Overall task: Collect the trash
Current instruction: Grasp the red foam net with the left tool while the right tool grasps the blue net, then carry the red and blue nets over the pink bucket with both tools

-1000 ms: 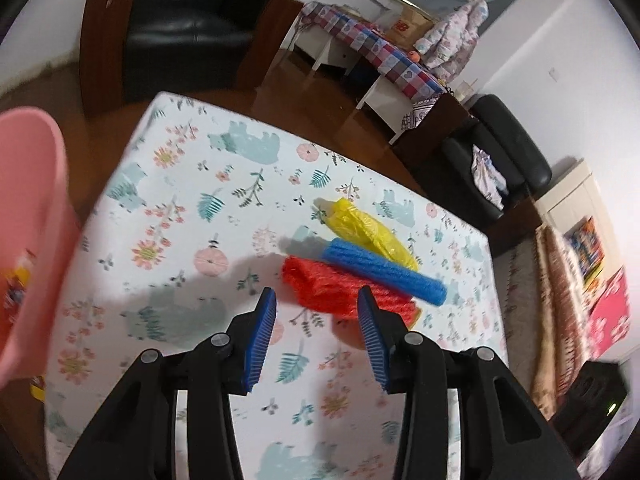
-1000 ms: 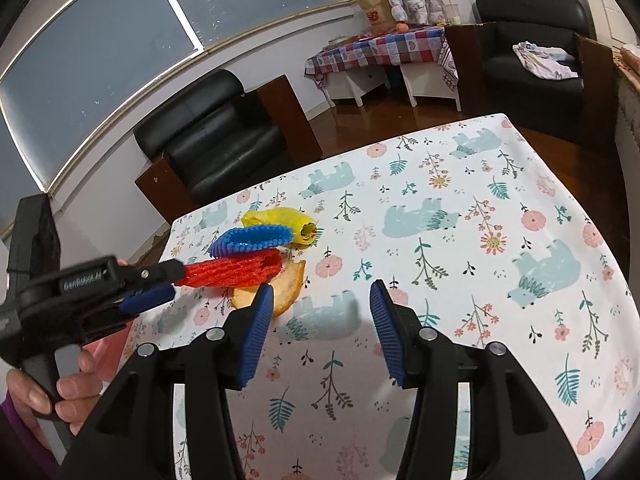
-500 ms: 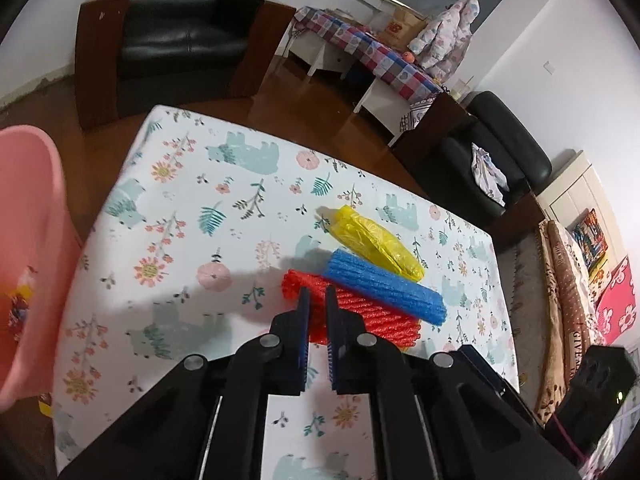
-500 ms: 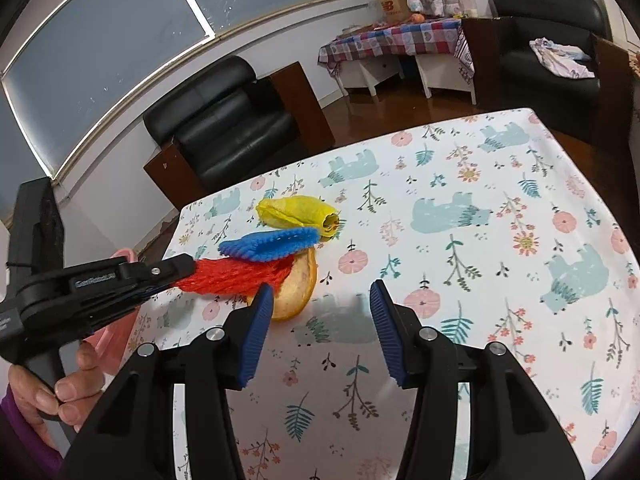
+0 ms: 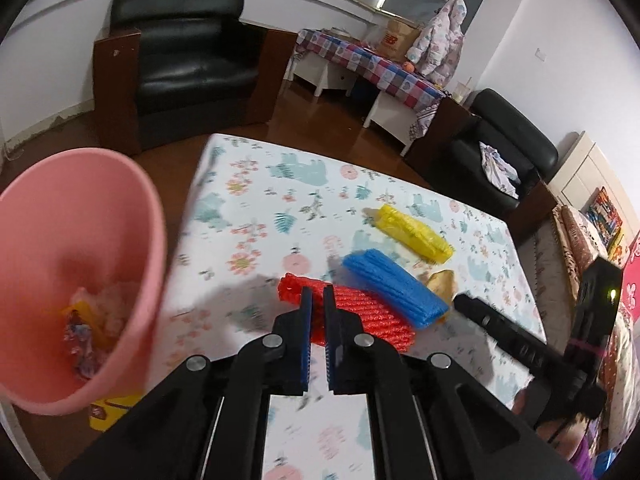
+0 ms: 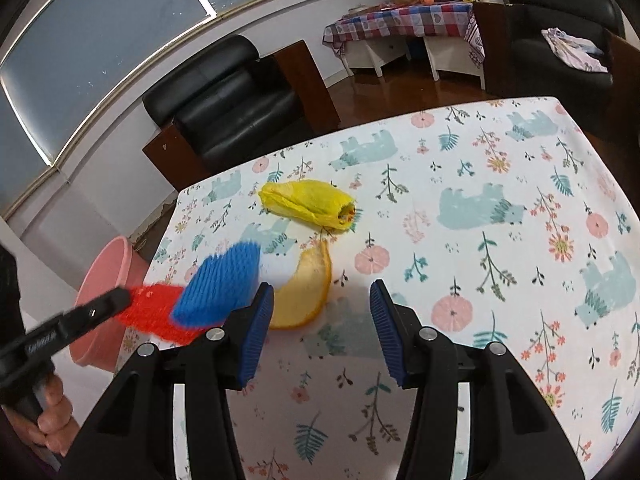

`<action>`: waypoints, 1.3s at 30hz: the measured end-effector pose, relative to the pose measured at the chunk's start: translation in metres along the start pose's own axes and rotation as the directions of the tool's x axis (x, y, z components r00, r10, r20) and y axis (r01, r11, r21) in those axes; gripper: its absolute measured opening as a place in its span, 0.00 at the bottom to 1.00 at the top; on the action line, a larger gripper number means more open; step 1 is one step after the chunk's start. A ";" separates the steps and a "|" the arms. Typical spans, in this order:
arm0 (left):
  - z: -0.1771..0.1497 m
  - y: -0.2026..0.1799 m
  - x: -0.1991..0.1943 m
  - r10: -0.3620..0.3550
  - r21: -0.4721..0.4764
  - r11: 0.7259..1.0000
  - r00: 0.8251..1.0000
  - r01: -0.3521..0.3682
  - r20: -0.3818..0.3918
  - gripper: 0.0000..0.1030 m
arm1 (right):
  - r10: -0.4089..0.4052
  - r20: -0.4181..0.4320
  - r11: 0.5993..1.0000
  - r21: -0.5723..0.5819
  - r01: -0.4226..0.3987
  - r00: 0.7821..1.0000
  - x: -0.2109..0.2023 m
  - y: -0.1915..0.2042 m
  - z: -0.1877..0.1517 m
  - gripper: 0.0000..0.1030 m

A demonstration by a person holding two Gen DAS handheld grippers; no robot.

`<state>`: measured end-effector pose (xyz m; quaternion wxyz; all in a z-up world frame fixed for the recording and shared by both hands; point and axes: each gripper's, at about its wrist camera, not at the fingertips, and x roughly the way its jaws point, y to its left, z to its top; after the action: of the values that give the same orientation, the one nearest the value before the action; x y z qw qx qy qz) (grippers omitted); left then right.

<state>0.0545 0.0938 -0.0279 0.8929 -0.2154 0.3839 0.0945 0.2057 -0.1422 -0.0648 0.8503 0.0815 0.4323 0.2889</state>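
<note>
Risks first. The left tongs point(image 5: 316, 312) are pinching only the near end of the red foam net point(image 5: 360, 316), so the grip looks thin. Foam mesh is light and springy, and it could be slipping out on the way to the pink bin point(image 5: 80, 260), most likely if the swing is quick.

The blue foam net point(image 5: 394, 288) is lying against the red one, partly across it. In the right wrist view it appears to be riding on the red piece above the counter point(image 6: 500, 216). If it is only resting there, it may be dropping off at the counter's edge and landing on the floor beside the bin rather than in it.

The bin's mouth is tilting toward the left camera, just beside the counter's left edge, with wrappers already inside. A yellow scrap point(image 5: 106, 414) is lying on the floor near its base, so misses are plausible here.

Positions. The red net is sitting between the left tongs' blue pads, which are pressed nearly together on it.

The right tongs point(image 6: 322, 330) are standing apart, holding nothing. The orange peel point(image 6: 306, 292) is lying on the counter just ahead of their left finger, not between the pads. The yellow foam net point(image 6: 308, 202) is lying farther back, well apart from both tongs.
</note>
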 end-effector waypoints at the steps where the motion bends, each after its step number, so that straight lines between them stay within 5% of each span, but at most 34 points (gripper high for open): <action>1: -0.002 0.004 -0.004 0.006 0.000 1.000 1.000 -0.006 0.006 0.04 | 0.008 0.008 1.000 0.006 -0.008 1.000 -0.002 0.001 0.001 0.50; 5: -0.008 0.015 -0.019 0.035 0.015 0.999 0.999 -0.036 0.032 0.04 | 0.069 0.043 0.998 -0.004 -0.069 0.997 -0.011 0.013 0.002 0.50; 14: -0.021 0.032 -0.040 0.051 0.015 0.999 0.997 -0.052 0.051 0.04 | 0.179 -0.058 0.981 -0.059 -0.182 0.982 0.007 0.066 -0.013 0.50; 22: -0.037 0.038 -0.042 0.028 0.015 0.999 0.999 -0.029 0.024 0.04 | 0.118 -0.155 0.987 -0.089 -0.133 0.981 0.029 0.090 -0.034 0.49; 23: -0.038 0.038 -0.041 0.027 0.013 1.000 0.999 -0.027 0.022 0.04 | 0.108 -0.164 0.988 -0.091 -0.124 0.980 0.030 0.091 -0.037 0.48; 27: -0.041 0.042 -0.043 0.022 0.003 1.000 1.000 -0.022 0.021 0.04 | 0.107 -0.183 0.988 -0.088 -0.124 0.977 0.032 0.091 -0.042 0.14; 29: -0.041 0.045 -0.045 0.017 -0.001 1.000 0.999 -0.017 0.027 0.04 | 0.109 -0.168 0.988 -0.086 -0.124 0.980 0.028 0.091 -0.042 0.09; 39: -0.033 0.056 -0.073 0.008 -0.017 1.000 0.994 -0.006 0.109 0.04 | 0.120 -0.063 0.985 -0.119 -0.127 0.991 0.000 0.108 -0.032 0.07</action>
<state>-0.0354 0.1284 -0.0126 0.9103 -0.2162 0.3347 0.1126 0.1351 -0.0573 -0.0429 0.8217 0.0478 0.4315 0.3691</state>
